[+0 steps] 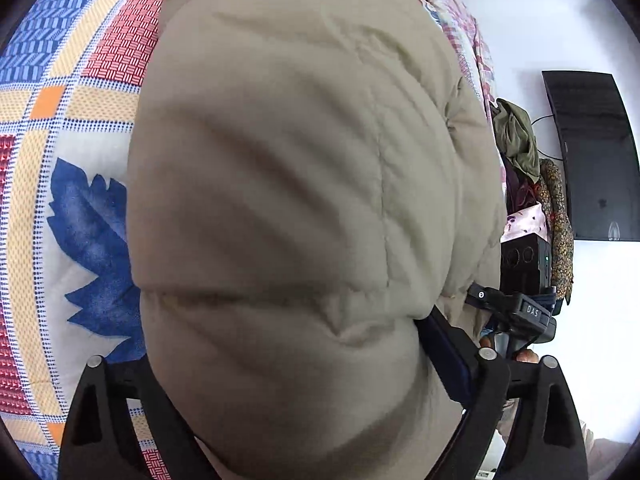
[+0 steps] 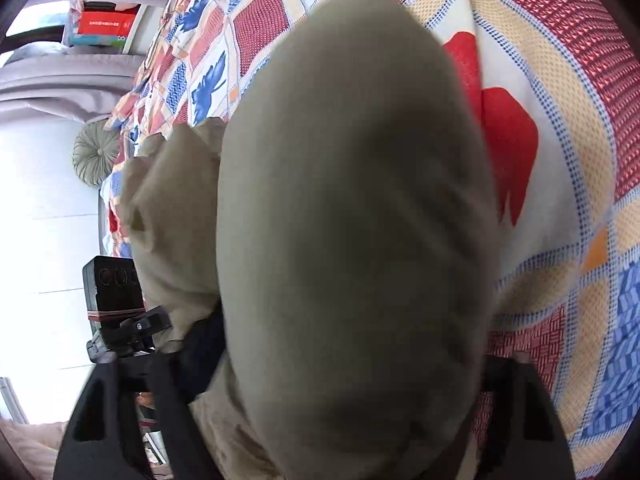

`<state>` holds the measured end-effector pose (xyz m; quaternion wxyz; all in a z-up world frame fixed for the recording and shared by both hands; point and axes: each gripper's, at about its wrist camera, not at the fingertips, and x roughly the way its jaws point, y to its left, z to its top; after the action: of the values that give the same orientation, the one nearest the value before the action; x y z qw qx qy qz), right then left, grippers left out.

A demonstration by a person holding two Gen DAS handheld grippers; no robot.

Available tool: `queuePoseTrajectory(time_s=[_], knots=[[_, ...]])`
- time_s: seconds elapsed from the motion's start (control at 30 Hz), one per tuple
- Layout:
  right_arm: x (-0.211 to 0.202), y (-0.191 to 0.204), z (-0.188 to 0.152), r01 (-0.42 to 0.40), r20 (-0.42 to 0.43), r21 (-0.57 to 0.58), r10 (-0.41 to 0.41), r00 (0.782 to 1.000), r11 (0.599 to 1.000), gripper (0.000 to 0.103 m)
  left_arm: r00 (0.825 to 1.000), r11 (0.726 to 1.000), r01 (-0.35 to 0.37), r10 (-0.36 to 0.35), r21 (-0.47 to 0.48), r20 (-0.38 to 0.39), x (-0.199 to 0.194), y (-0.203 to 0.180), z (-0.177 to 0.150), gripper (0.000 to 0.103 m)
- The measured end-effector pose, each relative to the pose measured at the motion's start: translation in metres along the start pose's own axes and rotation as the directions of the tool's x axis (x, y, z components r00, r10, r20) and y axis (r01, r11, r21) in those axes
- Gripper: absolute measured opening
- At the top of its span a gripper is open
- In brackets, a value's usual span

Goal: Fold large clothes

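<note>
a puffy khaki padded jacket bulges between my left gripper arms, on a patchwork quilt. it hides the pads, so i can't tell whether they press it. same with my right gripper, whose picture is blurred. only my left view shows a wall-hung tv and "das" on the other rig; only my right a round cushion.
</note>
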<state>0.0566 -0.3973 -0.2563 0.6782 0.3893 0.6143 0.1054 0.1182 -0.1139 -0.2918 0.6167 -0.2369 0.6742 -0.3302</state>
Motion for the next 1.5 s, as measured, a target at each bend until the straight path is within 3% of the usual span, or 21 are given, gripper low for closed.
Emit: queuePoseTrajectory(time_s=[0.07, 0.13, 0.47, 0.83, 1.1, 1.2, 1.4, 1.5], knots=[[-0.003, 0.003, -0.004, -0.023, 0.010, 0.003, 0.023, 1.000, 1.000, 0.052, 1.000, 1.000, -0.002, 0.002, 0.021, 0.009, -0.007, -0.003, 0.001, 0.086], [-0.006, 0.006, -0.007, -0.045, 0.020, 0.009, 0.045, 0.999, 0.999, 0.047, 1.000, 0.999, -0.007, 0.006, 0.046, 0.018, -0.012, -0.009, -0.001, 0.085], [-0.010, 0.023, -0.021, -0.141, 0.062, 0.047, 0.138, 0.989, 0.989, 0.041, 0.995, 0.995, -0.012, 0.002, 0.104, 0.096, -0.059, -0.027, 0.004, 0.085], [0.010, 0.096, 0.001, -0.198, 0.057, -0.050, 0.200, 0.978, 0.979, 0.041, 0.978, 0.991, -0.034, 0.007, 0.127, 0.208, -0.148, -0.006, 0.022, 0.085], [0.065, 0.151, 0.037, -0.223, 0.021, -0.122, 0.227, 0.974, 0.967, 0.041, 0.951, 0.991, -0.108, 0.078, 0.084, 0.299, -0.219, 0.052, 0.058, 0.085], [0.096, 0.172, 0.050, -0.221, 0.004, -0.145, 0.224, 0.975, 0.964, 0.041, 0.948, 0.993, -0.111, 0.092, 0.045, 0.303, -0.235, 0.086, 0.075, 0.085], [0.151, 0.195, 0.068, -0.198, -0.015, -0.151, 0.198, 0.980, 0.969, 0.041, 0.936, 0.990, -0.136, 0.142, -0.041, 0.323, -0.245, 0.156, 0.098, 0.085], [0.170, 0.197, 0.072, -0.161, -0.012, -0.156, 0.161, 0.987, 0.975, 0.041, 0.937, 0.990, -0.114, 0.137, -0.088, 0.320, -0.236, 0.187, 0.100, 0.085]])
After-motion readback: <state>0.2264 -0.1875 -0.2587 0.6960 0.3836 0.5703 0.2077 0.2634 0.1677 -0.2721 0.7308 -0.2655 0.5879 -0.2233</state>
